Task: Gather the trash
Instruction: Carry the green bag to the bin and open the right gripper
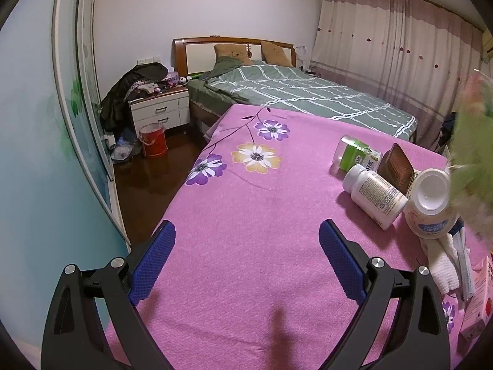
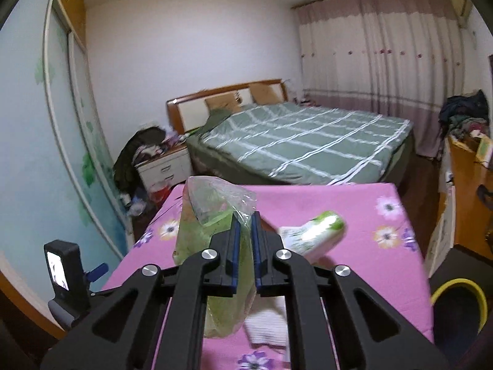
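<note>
My right gripper [image 2: 245, 219] is shut on a thin green translucent plastic bag [image 2: 209, 203], which hangs lifted above the pink flowered tablecloth [image 2: 354, 203]. In the left wrist view the same bag [image 1: 474, 141] is a green blur at the right edge. Below it lie a green-labelled clear jar [image 1: 357, 154], a white pill bottle [image 1: 374, 195], a brown tray [image 1: 396, 166], a white bottle with a blue label [image 1: 429, 203] and a white cloth [image 1: 442, 262]. My left gripper [image 1: 246, 231] stands open over bare cloth, with nothing between its blue pads [image 1: 154, 262].
A yellow-rimmed bin [image 2: 459, 289] stands on the floor right of the table. A bed [image 1: 308, 98] lies beyond the table, with a cluttered nightstand [image 1: 160, 111] and a red bucket [image 1: 153, 141] at far left. A pink packet [image 1: 480, 296] lies at the table's right.
</note>
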Demonstrator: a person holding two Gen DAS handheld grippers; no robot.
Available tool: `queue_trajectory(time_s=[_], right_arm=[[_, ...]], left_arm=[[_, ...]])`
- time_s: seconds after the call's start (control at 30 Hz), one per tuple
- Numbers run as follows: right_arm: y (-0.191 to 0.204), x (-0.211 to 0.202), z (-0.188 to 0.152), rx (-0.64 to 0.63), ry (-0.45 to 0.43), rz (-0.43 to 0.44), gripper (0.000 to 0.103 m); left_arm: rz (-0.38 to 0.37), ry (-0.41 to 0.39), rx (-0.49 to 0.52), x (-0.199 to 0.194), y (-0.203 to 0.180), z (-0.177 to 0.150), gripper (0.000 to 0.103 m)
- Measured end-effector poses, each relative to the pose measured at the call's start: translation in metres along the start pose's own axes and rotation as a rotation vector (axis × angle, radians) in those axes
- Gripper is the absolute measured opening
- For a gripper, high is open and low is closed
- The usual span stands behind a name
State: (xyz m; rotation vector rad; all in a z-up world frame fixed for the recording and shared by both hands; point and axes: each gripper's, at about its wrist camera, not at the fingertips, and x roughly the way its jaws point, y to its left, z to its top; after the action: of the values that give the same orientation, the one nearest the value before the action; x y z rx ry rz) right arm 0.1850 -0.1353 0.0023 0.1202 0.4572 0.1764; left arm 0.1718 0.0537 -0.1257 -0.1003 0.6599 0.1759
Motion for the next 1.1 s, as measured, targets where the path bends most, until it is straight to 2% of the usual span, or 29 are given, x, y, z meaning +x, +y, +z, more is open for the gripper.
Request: queue_trajectory(time_s=[0.2, 0.33, 0.53, 0.67, 0.9, 0.93, 1.03, 1.1], right_arm=[[-0.079, -0.026, -0.01, 0.1, -0.025, -0.204, 0.007], [-0.15, -0.047, -0.027, 0.22, -0.027, -0.363, 0.007], [-0.236, -0.074, -0.063, 0.36, -0.005, -0.562, 0.008], [-0.273, -0.082, -0.087, 0.424, 0.028, -0.641, 0.008], [-0.311, -0.079, -0.116, 0.477, 0.108, -0.712, 0.009], [-0.315, -0.078, -0.12, 0.487, 0.115, -0.721, 0.013], [-0.315, -0.078, -0.124, 0.486, 0.117, -0.75, 0.04], [-0.313, -0.079, -0.123, 0.481, 0.114, -0.756, 0.041]], left_arm=[[0.005, 0.002, 0.011, 0.0, -0.002, 0.0, 0.093], [0.01, 0.003, 0.017, -0.001, -0.003, 0.001, 0.093], [0.023, 0.005, 0.037, 0.0, -0.007, 0.001, 0.093], [0.027, 0.009, 0.05, 0.0, -0.011, 0.0, 0.093], [0.019, 0.014, 0.063, -0.001, -0.015, 0.0, 0.093], [0.018, 0.015, 0.064, -0.001, -0.015, 0.0, 0.093], [0.016, 0.014, 0.07, -0.002, -0.017, 0.0, 0.093], [0.015, 0.009, 0.076, -0.003, -0.018, 0.0, 0.093]])
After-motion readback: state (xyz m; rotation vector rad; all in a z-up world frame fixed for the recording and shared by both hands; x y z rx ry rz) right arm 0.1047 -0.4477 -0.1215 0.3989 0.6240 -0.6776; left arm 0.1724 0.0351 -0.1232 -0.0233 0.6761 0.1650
